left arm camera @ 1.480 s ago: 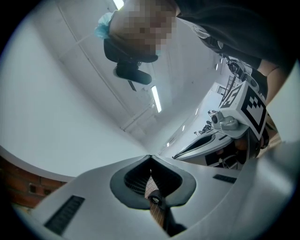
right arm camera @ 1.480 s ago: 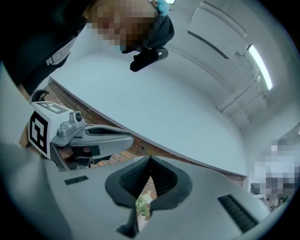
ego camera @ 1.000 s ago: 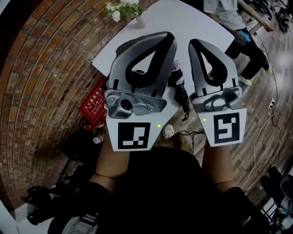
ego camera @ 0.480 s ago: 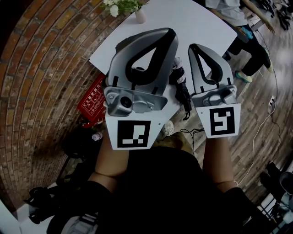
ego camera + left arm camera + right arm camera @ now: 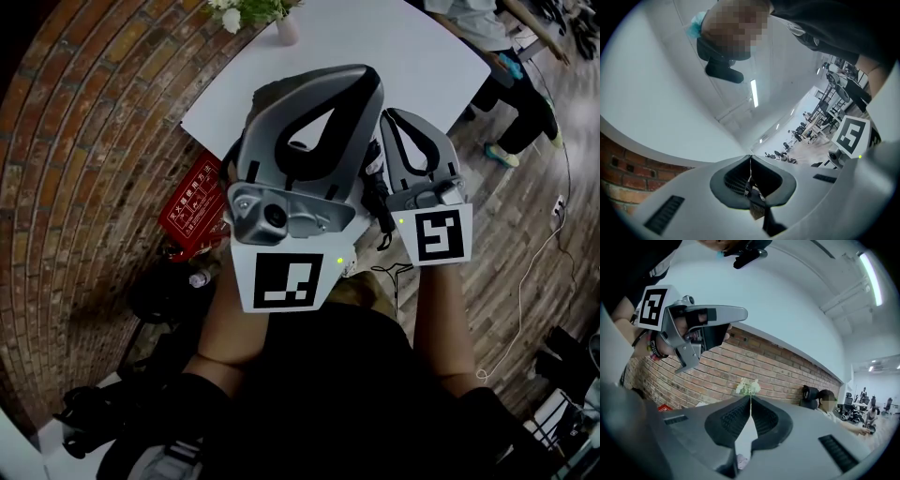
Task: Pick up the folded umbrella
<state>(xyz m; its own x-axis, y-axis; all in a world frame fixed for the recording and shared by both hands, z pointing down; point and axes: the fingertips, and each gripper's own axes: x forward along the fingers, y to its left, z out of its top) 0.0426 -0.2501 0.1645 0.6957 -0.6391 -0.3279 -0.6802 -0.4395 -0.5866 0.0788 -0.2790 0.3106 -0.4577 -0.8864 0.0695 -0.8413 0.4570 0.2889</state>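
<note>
The folded black umbrella point(image 5: 374, 190) lies at the near edge of the white table point(image 5: 403, 47); in the head view only a strip of it shows between my two grippers, its strap hanging off the edge. My left gripper point(image 5: 373, 81) is held high over the table, just left of the umbrella, jaws shut and empty. My right gripper point(image 5: 387, 114) is lower, just right of the umbrella, also shut and empty. The left gripper view point(image 5: 750, 157) looks up at the ceiling. The right gripper view point(image 5: 750, 397) looks level across the table, with the left gripper point(image 5: 693, 329) up at its left.
A small vase of white flowers point(image 5: 281, 23) point(image 5: 747, 386) stands at the table's far corner by the brick wall point(image 5: 84, 141). A red box point(image 5: 193, 208) and dark bags sit on the floor at left. A person point(image 5: 506, 75) stands at the upper right; a cable point(image 5: 534, 272) crosses the wooden floor.
My right gripper has dropped lower and drawn in beside the umbrella. My left gripper has shifted a little to the right. Both stay shut.
</note>
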